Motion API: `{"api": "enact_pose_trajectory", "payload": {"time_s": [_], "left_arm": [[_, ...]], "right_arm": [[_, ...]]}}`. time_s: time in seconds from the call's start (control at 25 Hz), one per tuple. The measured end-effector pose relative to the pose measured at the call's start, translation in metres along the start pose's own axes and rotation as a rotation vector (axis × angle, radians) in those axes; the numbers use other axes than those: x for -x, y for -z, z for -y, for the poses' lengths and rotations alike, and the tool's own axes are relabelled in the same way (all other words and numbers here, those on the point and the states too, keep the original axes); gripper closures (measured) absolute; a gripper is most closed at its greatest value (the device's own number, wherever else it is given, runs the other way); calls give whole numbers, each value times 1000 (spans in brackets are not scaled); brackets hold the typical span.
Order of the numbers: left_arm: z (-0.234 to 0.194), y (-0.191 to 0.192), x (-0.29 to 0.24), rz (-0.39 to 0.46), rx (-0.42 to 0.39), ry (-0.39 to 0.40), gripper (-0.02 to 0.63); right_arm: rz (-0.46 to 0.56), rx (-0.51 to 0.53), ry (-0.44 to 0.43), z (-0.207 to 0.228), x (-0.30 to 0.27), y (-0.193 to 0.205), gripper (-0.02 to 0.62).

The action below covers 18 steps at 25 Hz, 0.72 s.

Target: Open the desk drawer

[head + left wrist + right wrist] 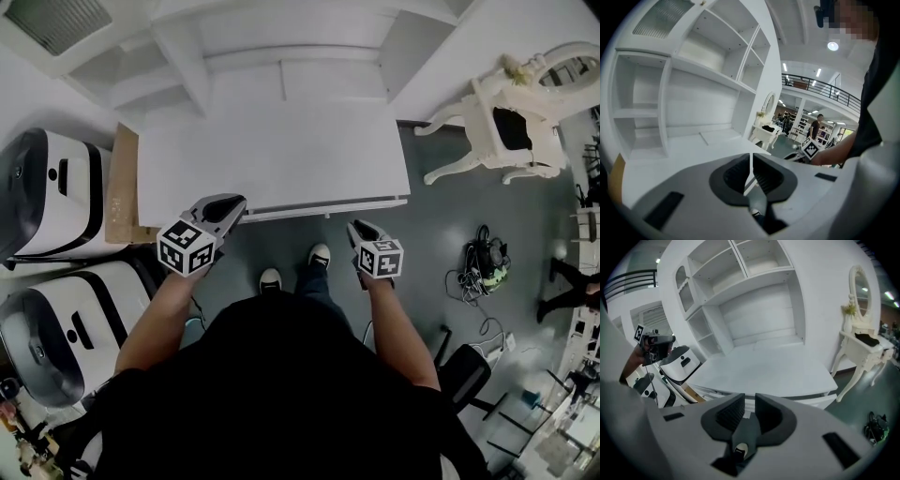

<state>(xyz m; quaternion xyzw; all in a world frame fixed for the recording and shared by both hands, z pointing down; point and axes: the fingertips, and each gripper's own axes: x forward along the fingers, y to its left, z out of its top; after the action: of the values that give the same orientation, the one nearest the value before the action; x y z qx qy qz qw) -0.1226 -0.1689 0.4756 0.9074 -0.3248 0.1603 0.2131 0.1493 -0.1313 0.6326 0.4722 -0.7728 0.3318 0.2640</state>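
The desk [281, 150] backs onto a shelf unit [234, 47] that rises from its rear edge, and the drawer [328, 208] runs under its front edge. The left gripper [232, 204] is over the front left corner. The right gripper [360, 229] is just before the front edge, nearer the right corner. A cardboard sheet [124, 187] stands beside the left edge, with two machines [56, 187] beyond it. On the floor [441, 225] to the desk's right stand a dressing table [511, 127] and, nearer, a cable bundle [487, 262].
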Motion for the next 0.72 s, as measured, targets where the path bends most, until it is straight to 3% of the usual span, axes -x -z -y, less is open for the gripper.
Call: {"api": "enact_pose_trajectory", "payload": {"time_s": [0.72], "left_arm": [[-7,46,-3,-78,108,-113,578]], "right_arm": [[-204,7,-91,21,-92,66,520]]}}
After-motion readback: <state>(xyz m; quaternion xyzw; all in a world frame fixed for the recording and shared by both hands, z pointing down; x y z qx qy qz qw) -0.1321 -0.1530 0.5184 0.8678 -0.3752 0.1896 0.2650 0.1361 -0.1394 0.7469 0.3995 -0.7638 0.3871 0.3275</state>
